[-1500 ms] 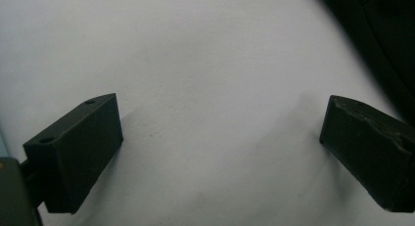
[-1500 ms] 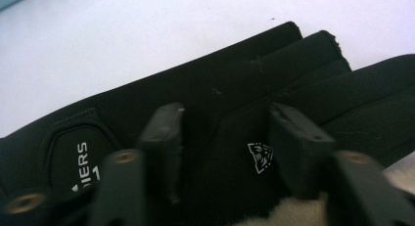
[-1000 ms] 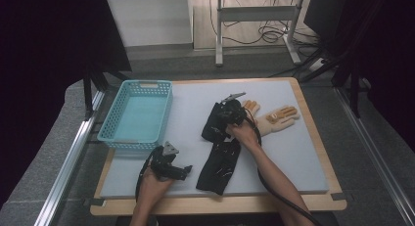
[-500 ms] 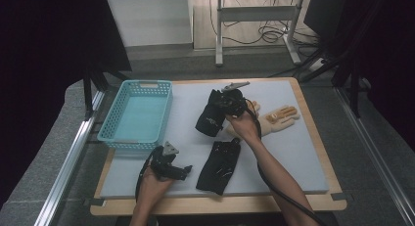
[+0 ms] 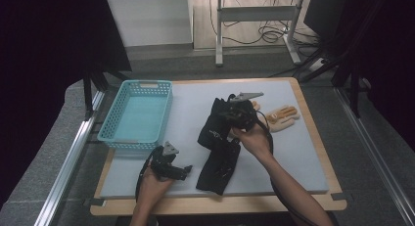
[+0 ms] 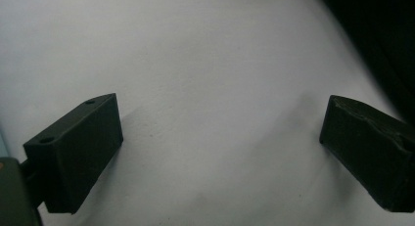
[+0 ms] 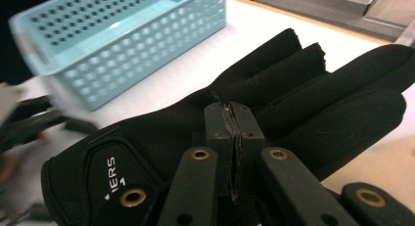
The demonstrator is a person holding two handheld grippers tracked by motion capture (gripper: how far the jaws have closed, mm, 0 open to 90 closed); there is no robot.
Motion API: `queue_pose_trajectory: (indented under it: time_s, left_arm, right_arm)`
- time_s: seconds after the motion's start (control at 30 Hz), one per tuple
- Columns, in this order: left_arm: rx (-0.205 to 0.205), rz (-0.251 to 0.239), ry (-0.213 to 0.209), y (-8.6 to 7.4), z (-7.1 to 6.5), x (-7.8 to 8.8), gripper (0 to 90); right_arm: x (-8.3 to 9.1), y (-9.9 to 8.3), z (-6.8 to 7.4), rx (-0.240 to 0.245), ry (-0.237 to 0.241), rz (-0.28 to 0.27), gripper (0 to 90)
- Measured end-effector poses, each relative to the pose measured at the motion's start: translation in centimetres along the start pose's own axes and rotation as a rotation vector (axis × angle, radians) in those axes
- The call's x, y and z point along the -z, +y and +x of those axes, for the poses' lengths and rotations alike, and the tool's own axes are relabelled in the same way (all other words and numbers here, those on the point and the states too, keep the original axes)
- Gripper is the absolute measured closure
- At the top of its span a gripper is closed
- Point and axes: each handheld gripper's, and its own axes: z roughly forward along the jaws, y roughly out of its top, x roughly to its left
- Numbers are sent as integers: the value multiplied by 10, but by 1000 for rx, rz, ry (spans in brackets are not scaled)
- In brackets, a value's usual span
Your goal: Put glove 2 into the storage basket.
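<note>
My right gripper (image 5: 229,119) is shut on a black glove (image 5: 214,130) and holds it in the air above the white mat (image 5: 293,152). In the right gripper view the jaws (image 7: 233,123) pinch the glove (image 7: 303,94) near its middle, its fingers pointing away. A second black glove (image 5: 218,168) lies flat on the mat just below it. A tan glove (image 5: 282,117) lies to the right. My left gripper (image 5: 185,172) rests low at the front left, open (image 6: 220,138) over bare mat with nothing between its jaws.
A light blue perforated basket (image 5: 134,113) stands empty at the mat's left, close to the lifted glove in the right gripper view (image 7: 132,45). The wooden table edge (image 5: 220,204) runs along the front. Metal rails flank the table.
My right gripper has risen with the black glove, which now hangs off the mat apart from the second glove. The left gripper has stayed in place.
</note>
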Motion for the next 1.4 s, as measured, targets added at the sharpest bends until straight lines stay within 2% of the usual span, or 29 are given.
queue_pose_trajectory:
  time_s: [0.03, 0.07, 0.1, 0.13, 0.17, 0.23, 0.27, 0.37, 0.43, 0.6, 0.63, 0.67, 0.83, 0.9, 1.0, 1.07, 1.1, 1.17, 1.2, 1.27, 1.33, 1.4]
  left_arm:
    - [3, -3, 0, 0, 0, 0, 25]
    - [3, -3, 0, 0, 0, 0, 25]
    - [3, -3, 0, 0, 0, 0, 25]
    - [3, -3, 0, 0, 0, 0, 25]
    - [3, -3, 0, 0, 0, 0, 25]
    - [4, -3, 1, 0, 0, 0, 25]
    - [10, -6, -1, 0, -1, 0, 25]
    - [8, -5, 0, 0, -1, 0, 25]
    - [10, -8, 0, 0, -1, -1, 25]
    - [9, -6, 1, 0, -1, 0, 25]
    - [9, -6, 1, 0, -1, 0, 25]
    - [9, -6, 1, 0, -1, 0, 25]
    - [4, -3, 0, 0, 0, 0, 25]
    - [3, -3, 0, 0, 0, 0, 25]
    - [3, -3, 0, 0, 0, 0, 25]
    - [4, -3, 0, 0, 0, 0, 25]
    - [4, -4, 0, 0, 0, 0, 25]
    - [7, -6, 1, 0, -1, 0, 25]
    - [7, -6, 1, 0, -1, 0, 25]
    - [0, -1, 1, 0, 0, 0, 25]
    - [0, -2, 2, 0, 0, 1, 26]
    - [7, -8, 13, -1, -1, 1, 25]
  right_arm:
    - [9, -8, 8, -8, 13, 1, 871]
    - [9, -8, 8, -8, 13, 1, 871]
    - [16, -16, 16, -11, 17, 4, 870]
    - [16, -16, 16, -11, 17, 4, 870]
    - [23, -25, 24, -12, 18, 10, 870]
    - [26, -28, 26, -14, 22, 11, 870]
    - [33, -38, 34, -19, 29, 18, 870]
    - [39, -47, 39, -24, 30, 26, 870]
    - [41, -60, 45, -39, 39, 46, 869]
    - [28, -85, 48, -58, 37, 72, 868]
    - [28, -85, 48, -58, 37, 72, 868]
    - [21, -91, 49, -70, 36, 89, 869]
    - [7, -105, 54, -55, 17, 113, 854]
    - [3, -109, 53, -43, 28, 113, 812]
    - [3, -107, 49, -42, 55, 96, 659]
    - [6, -104, 47, -33, 52, 81, 636]
    - [12, -101, 43, -13, 42, 60, 594]
    - [16, -99, 41, -5, 36, 53, 582]
    - [23, -97, 34, 19, 22, 40, 580]
    - [29, -99, 27, 36, 25, 38, 608]
    - [33, -104, 21, 42, 31, 41, 679]
    - [35, -110, 16, 49, 43, 52, 798]
